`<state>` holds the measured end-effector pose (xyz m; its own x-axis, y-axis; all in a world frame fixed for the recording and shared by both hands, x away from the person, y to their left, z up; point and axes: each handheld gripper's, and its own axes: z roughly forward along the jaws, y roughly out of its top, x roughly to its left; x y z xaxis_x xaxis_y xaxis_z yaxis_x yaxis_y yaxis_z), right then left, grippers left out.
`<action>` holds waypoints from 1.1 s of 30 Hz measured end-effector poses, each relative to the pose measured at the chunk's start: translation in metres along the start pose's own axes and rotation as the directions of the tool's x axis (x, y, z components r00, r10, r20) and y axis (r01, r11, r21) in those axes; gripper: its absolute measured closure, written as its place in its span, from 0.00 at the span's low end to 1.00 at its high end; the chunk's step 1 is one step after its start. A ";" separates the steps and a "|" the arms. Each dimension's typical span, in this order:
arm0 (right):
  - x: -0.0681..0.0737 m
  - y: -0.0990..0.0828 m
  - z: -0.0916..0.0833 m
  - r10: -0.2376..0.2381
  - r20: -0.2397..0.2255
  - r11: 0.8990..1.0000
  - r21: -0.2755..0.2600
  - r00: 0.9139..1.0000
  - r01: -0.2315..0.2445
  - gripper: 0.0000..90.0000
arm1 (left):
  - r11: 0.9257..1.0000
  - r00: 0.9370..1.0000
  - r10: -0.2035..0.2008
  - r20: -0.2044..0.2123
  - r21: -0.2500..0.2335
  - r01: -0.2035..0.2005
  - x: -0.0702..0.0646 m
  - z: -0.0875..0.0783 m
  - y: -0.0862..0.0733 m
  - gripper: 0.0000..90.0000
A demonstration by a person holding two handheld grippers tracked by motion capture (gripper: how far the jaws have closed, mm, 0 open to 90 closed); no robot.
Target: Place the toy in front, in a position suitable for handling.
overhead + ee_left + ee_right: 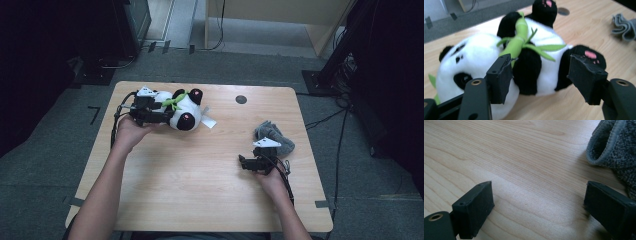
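Note:
A black-and-white plush panda (184,111) with a green bamboo sprig lies on its back at the far left of the wooden table (200,190). My left gripper (169,112) reaches it from the left. In the left gripper view the panda (541,37) lies just beyond my left gripper (540,60); the jaws stand partway apart on either side of its black arm and belly, and I see no pad pressing in. My right gripper (243,162) rests low on the table at the right. Nothing but bare wood lies between the wide-apart jaws of my right gripper (539,187).
A crumpled grey cloth (274,135) lies just beyond the right gripper, and its edge (614,147) is close to one jaw. A dark round hole (241,99) sits near the table's far edge. A white tag (208,121) sticks out from the panda.

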<state>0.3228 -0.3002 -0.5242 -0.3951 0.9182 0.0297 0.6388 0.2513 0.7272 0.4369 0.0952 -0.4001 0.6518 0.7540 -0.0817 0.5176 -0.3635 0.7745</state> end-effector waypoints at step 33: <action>0.001 -0.003 -0.003 -0.005 -0.005 1.000 0.001 1.000 0.005 0.10 | 0.991 0.990 -0.129 0.053 -0.018 0.130 0.020 0.049 -0.011 0.74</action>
<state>0.3184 -0.3013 -0.5241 -0.4017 0.9153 0.0292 0.6371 0.2564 0.7268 0.4717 0.0872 -0.4409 0.6076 0.7648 -0.2140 0.5878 -0.2519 0.7688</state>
